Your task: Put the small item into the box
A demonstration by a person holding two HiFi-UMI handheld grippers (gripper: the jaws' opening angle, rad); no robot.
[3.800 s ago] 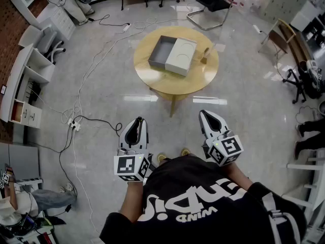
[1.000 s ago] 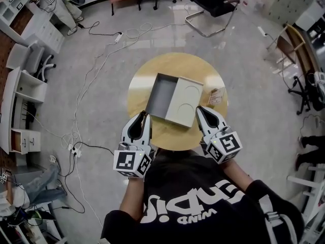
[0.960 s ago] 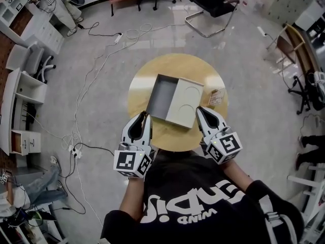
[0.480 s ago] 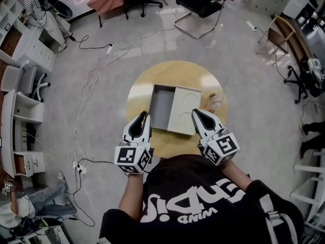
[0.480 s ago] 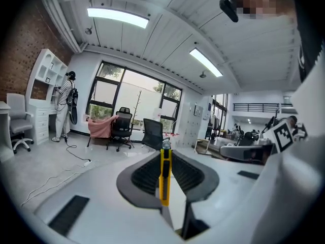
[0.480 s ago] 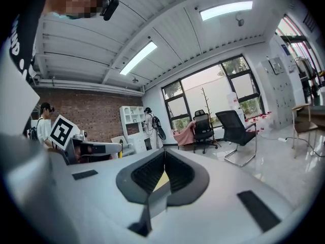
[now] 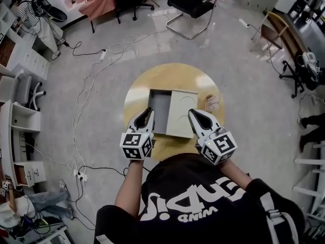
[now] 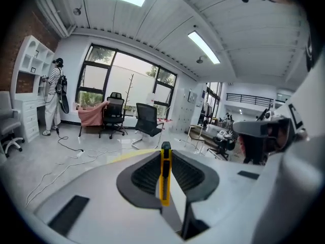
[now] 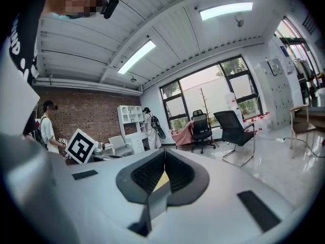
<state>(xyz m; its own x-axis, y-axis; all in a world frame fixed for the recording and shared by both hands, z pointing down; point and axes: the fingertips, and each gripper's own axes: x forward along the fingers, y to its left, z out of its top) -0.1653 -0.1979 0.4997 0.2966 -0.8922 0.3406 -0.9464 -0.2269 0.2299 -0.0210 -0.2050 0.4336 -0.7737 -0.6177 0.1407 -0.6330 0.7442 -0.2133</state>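
A shallow box lies on the round wooden table [image 7: 172, 75] in the head view, its grey inside [image 7: 160, 110] uncovered on the left and a cream lid [image 7: 182, 113] over the right part. A small pale packet [image 7: 212, 103] sits on the table to the right of the box. My left gripper [image 7: 147, 114] hangs over the box's near left corner, shut on a yellow utility knife [image 8: 164, 179] that stands between its jaws in the left gripper view [image 8: 165, 149]. By the lid's near right corner my right gripper [image 7: 193, 115] is shut with nothing in it [image 9: 164, 155].
A black office chair [image 7: 190, 6] stands beyond the table. Cables [image 7: 86, 93] and a power strip [image 7: 78, 174] trail over the floor on the left. White shelves [image 7: 18, 121] line the left wall, where a person [image 7: 33, 14] stands. More chairs [image 7: 299, 67] are at the right.
The table has come much nearer as I walked up to it. Both grippers, earlier over bare floor, now hang over the table's near edge beside the box.
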